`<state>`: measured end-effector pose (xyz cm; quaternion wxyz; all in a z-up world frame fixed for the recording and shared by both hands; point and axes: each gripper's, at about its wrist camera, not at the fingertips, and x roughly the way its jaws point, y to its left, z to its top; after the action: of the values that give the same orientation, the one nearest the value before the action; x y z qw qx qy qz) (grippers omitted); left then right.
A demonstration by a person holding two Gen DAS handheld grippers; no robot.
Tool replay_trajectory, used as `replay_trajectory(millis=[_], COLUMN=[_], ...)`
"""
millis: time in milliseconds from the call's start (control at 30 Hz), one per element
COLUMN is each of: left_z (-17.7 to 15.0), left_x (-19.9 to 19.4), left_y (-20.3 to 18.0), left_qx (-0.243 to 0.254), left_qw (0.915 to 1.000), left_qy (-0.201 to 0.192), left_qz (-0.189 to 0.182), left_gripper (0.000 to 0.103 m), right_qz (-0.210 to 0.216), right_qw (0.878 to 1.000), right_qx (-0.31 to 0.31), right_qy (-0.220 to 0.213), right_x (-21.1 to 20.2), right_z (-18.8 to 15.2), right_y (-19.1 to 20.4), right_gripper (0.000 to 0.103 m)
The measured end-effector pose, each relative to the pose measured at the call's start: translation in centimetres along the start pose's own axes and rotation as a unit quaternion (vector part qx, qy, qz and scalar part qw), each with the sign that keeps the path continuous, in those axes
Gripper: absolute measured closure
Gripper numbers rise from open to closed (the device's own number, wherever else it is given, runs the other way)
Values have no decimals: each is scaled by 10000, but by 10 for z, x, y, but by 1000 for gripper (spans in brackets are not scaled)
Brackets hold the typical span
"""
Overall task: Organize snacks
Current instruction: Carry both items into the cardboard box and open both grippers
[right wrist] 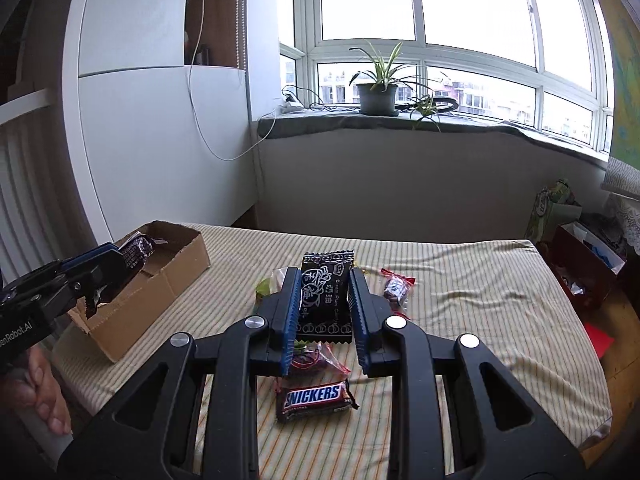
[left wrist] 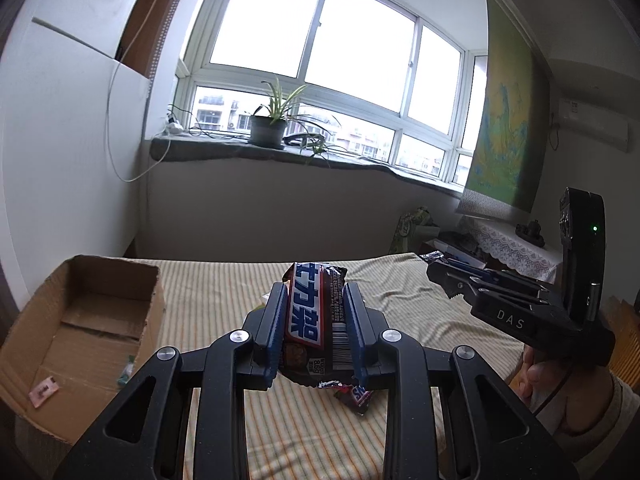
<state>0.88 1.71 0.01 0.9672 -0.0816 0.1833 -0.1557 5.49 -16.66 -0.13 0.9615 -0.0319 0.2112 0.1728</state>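
Two grippers each clamp a snack: left gripper point(left wrist: 316, 300) holds a chocolate bar point(left wrist: 310, 312), cardboard box point(left wrist: 80, 332) at nine o'clock; right gripper point(right wrist: 325, 292) pinches a black candy packet point(right wrist: 326, 300).

Bare striped cloth point(right wrist: 480, 300) right of snacks point(right wrist: 316, 398).

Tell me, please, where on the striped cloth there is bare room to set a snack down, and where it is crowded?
Free: the wide stretch of striped cloth right of the red-wrapped candy, out to the table's right edge. Also the strip between the cardboard box and the snack cluster. Crowded: the middle, around the Snickers bar beneath the right gripper.
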Motion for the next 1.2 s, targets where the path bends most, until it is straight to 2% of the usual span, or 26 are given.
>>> replay_trajectory(millis=[167, 333, 533, 633, 767, 1100, 1167, 1200], left_z=[-6, -14, -25, -32, -35, -41, -43, -44], left_x=[-10, -27, -52, -60, -64, -56, -53, -53], left_y=[33, 73, 130, 150, 162, 174, 178, 179], left_qx=[-262, -506, -848, -997, -1075, -1113, -1141, -1158], left_qw=[9993, 9960, 9861, 9806, 9773, 9749, 9737, 9730], left_qy=[-61, -116, -144, -103, -91, 32, 86, 102], left_qz=[265, 721, 1424, 1684, 1826, 1930, 1970, 1994], left_gripper=[76, 76, 76, 76, 76, 76, 76, 76], right_qz=[427, 999, 1760, 2011, 2146, 2251, 2191, 2134], right_qw=[9985, 9926, 9780, 9717, 9675, 9620, 9624, 9638], right_qx=[-293, -613, -1031, -1149, -1233, -1287, -1322, -1327], right_qy=[178, 330, 442, 456, 511, 858, 908, 888], right_x=[25, 52, 76, 83, 90, 118, 124, 125], right_z=[3, 4, 5, 5, 2, -9, -14, -17], right_y=[47, 109, 189, 215, 231, 239, 240, 239], right_gripper=[78, 78, 78, 78, 78, 77, 64, 62])
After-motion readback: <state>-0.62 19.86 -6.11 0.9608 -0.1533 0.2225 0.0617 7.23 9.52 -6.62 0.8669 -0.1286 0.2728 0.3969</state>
